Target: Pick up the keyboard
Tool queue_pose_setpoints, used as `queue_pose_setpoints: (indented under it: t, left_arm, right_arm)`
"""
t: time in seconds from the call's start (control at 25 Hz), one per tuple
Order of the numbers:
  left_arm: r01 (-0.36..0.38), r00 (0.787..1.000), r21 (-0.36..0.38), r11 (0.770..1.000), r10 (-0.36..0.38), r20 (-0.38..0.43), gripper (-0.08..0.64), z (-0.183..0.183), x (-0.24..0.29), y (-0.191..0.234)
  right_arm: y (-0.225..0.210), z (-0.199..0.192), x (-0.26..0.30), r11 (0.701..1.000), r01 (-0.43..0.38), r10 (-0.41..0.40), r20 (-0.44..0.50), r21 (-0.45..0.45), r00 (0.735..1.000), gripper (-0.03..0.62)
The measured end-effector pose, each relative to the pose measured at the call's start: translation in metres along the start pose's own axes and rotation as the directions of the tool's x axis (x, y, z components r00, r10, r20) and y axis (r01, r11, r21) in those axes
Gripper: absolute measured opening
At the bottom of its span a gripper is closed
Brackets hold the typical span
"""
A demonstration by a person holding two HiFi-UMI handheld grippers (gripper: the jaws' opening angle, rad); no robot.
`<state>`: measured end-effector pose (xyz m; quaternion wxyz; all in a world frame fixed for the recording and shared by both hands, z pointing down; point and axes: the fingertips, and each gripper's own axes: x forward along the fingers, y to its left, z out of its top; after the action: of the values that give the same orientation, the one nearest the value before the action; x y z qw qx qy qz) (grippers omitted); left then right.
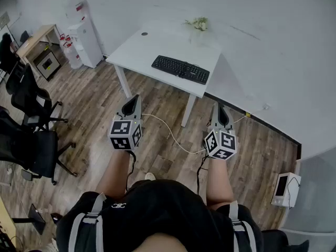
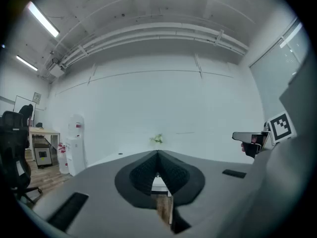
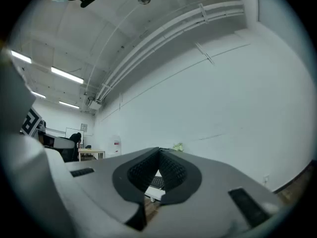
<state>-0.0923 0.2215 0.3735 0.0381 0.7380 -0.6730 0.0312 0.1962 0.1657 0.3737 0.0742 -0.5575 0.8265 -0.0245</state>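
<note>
My left fingers and right fingers are shut and empty, so they might shove the keyboard off the bench.

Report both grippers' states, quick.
Left gripper: closed, holding nothing.
Right gripper: closed, holding nothing.

keyboard mostly hidden behind right gripper, chairs cut by edge
</note>
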Motion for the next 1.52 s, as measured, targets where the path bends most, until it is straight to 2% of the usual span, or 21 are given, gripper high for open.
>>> queue_pose_setpoints:
  t: [0.4, 0.76, 1.28, 1.52]
  left_arm:
    - [-0.004, 1.0, -0.03, 1.0, 0.004, -0.004, 0.005, -0.003, -0.008, 0.012]
    - [-0.001, 1.0, -0.044, 0.999, 0.001, -0.005, 0.005, -0.005, -0.001, 0.048]
    - [0.072, 0.997, -0.02, 0.997, -0.071, 0.029, 0.005, -0.005, 0.012, 0.104]
    - [0.097, 0.995, -0.046, 0.994, -0.096, 0.036, 0.006, -0.007, 0.022, 0.114]
  right_arm:
    - [0.018, -0.007, 0.003, 1.0, -0.02, 0.02, -0.033, -0.009, 0.999, 0.003]
    - [0.047, -0.011, 0.02, 1.0, -0.015, 0.014, -0.038, -0.023, 0.999, 0.004]
    - [0.097, -0.021, 0.04, 0.998, 0.039, -0.04, -0.018, -0.041, 0.999, 0.004]
    - [0.101, -0.018, 0.047, 0.997, 0.054, -0.054, -0.006, -0.047, 0.999, 0.005]
